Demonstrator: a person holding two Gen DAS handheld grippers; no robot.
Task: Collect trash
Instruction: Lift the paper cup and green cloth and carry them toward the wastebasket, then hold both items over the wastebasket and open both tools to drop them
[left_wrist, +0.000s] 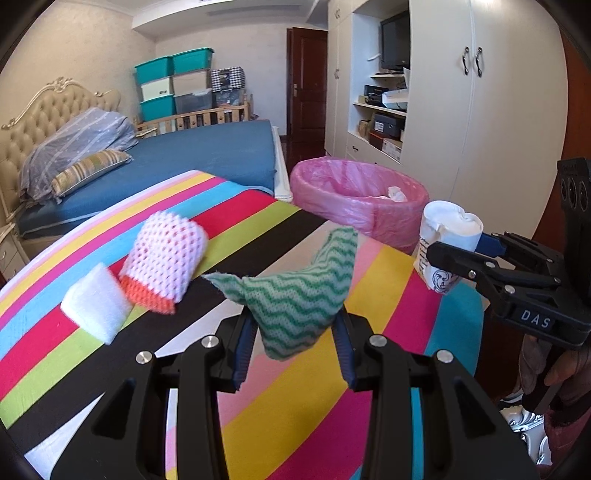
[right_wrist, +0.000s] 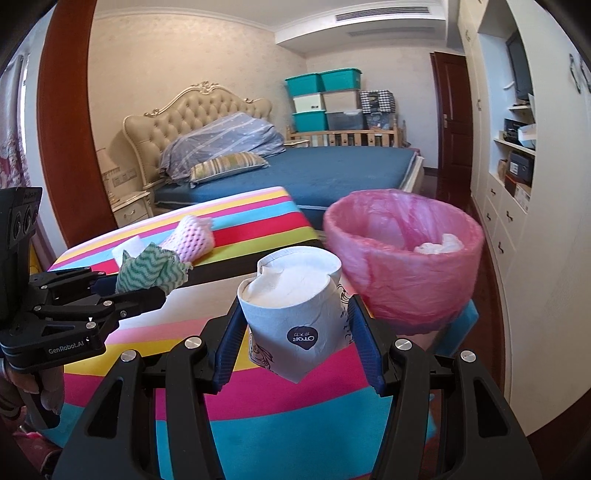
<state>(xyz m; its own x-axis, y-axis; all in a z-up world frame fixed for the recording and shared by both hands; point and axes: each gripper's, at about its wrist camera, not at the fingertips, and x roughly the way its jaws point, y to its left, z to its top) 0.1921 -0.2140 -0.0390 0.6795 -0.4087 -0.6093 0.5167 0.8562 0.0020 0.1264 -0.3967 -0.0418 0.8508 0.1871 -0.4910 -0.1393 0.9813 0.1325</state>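
Trash for this job is in hand on both sides, and the pink-lined round waste bin (right_wrist: 406, 258) stands off the far right corner of the striped bench (left_wrist: 303, 406), a bit of white crumpled rubbish already inside it.

Starting at the left of the bench, a white foam block (left_wrist: 94, 306) and a pink-and-orange foam mesh fruit sleeve (left_wrist: 162, 262) lie near the far left edge, touching or nearly so, neither one held.

Next, the left claw (left_wrist: 295, 343) is clenched on a green-and-white wavy-patterned cleaning cloth (left_wrist: 295, 295), which bunches up between the blue pads and rises clear of the bench.

Further right, the right claw (right_wrist: 295, 332) is clamped on a crumpled white paper cup (right_wrist: 295, 295) with a dark round logo, its dented mouth tipped forward.

The bin lies ahead and to the right of both claws. The right hand looks much the nearer: from its camera the rim (right_wrist: 354, 206) sits just beyond and right of the cup. The cloth has to cross more of the bench, so the cup is probably dropped first.
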